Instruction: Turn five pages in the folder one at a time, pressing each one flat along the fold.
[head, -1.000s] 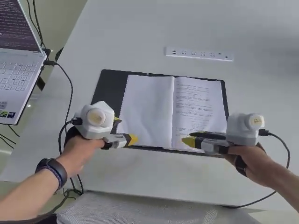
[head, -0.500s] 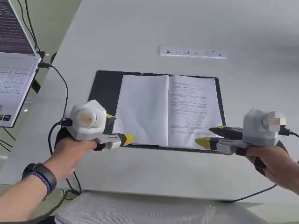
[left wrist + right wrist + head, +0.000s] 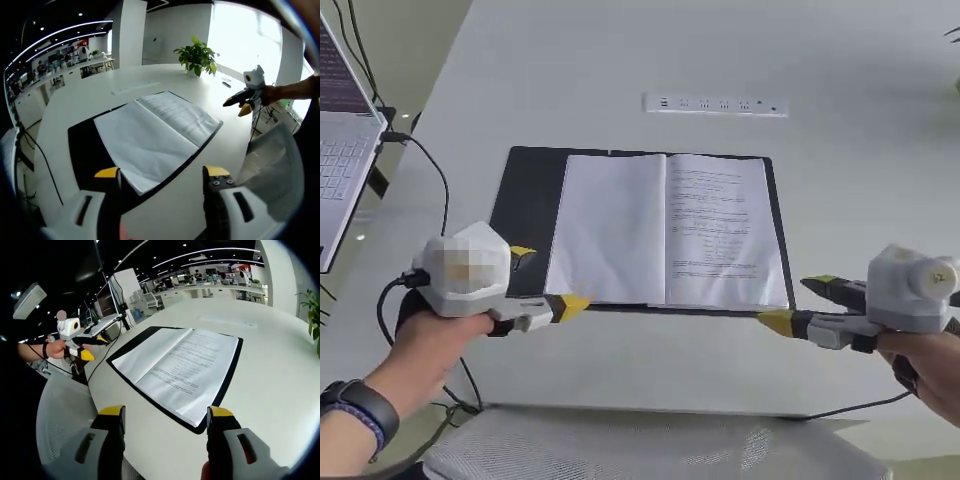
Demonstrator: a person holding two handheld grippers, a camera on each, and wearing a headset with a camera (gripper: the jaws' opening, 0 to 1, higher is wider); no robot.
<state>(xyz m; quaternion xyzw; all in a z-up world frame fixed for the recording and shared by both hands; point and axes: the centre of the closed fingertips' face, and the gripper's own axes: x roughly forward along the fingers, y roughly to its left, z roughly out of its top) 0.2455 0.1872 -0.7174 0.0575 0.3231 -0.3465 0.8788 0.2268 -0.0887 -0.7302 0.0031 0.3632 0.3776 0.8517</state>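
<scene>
Head view: we see one folder (image 3: pixel 525 210) open flat on the table (image 3: pixel 620 60), two pages up, the left blank and the right printed. One power strip (image 3: pixel 715 104) lies beyond it, one laptop (image 3: pixel 340 170) far left. Left gripper (image 3: pixel 549 278) is at the folder's near-left corner, right gripper (image 3: pixel 798 301) just off the near-right. Both are spread wide, gripping nothing.
Left gripper view: adds one potted plant (image 3: pixel 196 54).
Right gripper view: adds office desks (image 3: pixel 200 290) behind.

An open-plan office: long rows of desks (image 3: pixel 220 287), ceiling strip lights (image 3: pixel 197 254), a laptop (image 3: pixel 338 150), a potted plant (image 3: pixel 196 54).
</scene>
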